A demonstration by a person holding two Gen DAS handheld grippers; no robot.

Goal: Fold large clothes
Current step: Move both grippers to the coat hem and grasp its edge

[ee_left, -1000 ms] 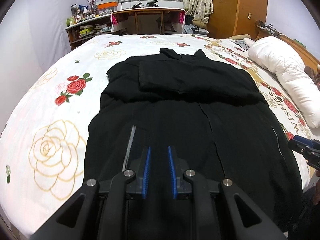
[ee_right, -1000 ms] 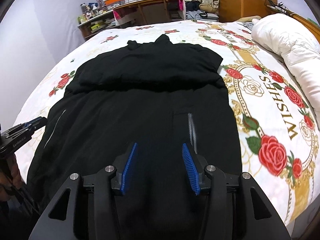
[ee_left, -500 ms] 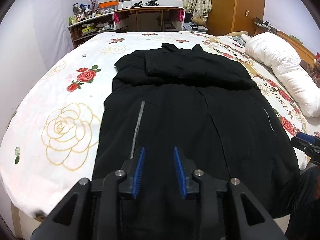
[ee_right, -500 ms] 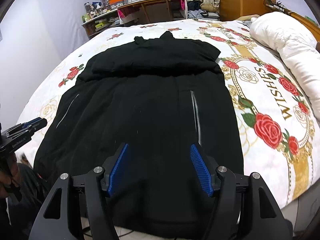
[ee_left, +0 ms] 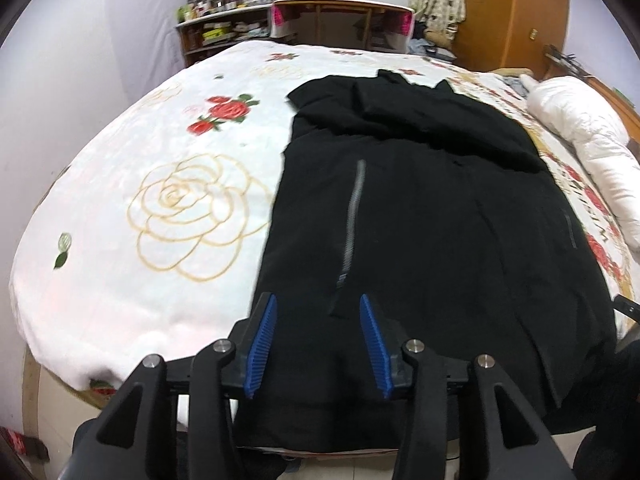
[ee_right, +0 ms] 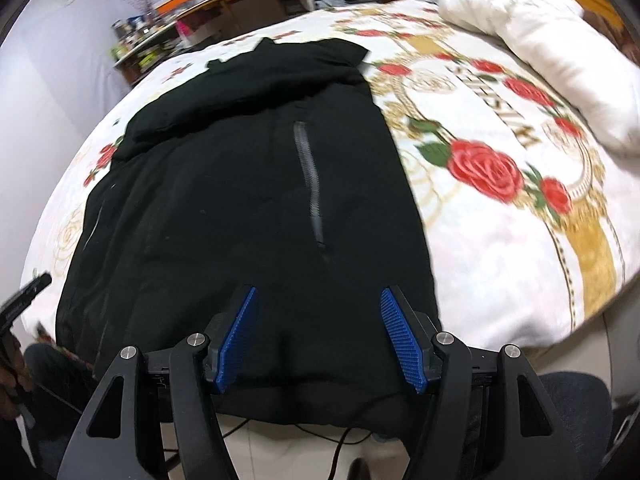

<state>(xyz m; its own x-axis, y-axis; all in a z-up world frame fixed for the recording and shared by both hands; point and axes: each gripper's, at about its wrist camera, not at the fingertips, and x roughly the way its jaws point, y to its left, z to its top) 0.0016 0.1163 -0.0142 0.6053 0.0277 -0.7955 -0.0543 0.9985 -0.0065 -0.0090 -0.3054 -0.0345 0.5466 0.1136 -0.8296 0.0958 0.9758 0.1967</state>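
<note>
Now both tools have drawn back toward the foot of the bed since the earlier frames, and their blue pads stand wider apart than before. The left tool (ee_left: 316, 338) is spread and holds nothing; it hangs over the lower left part of the black garment (ee_left: 420, 208), near its hem. The right tool (ee_right: 318, 334) is also spread, wider, and empty, over the lower right part of the same garment (ee_right: 240, 184).

The garment lies flat in the middle of the frame, its hem hanging over the bed edge at the bottom and its folded top part toward the upper centre. The bed (ee_left: 160, 208) has a white cover with roses. At the right lies a white duvet (ee_left: 588, 148). In the upper left stands a shelf (ee_left: 216, 32), and beside it a wooden bench (ee_left: 340, 6) under the window.
</note>
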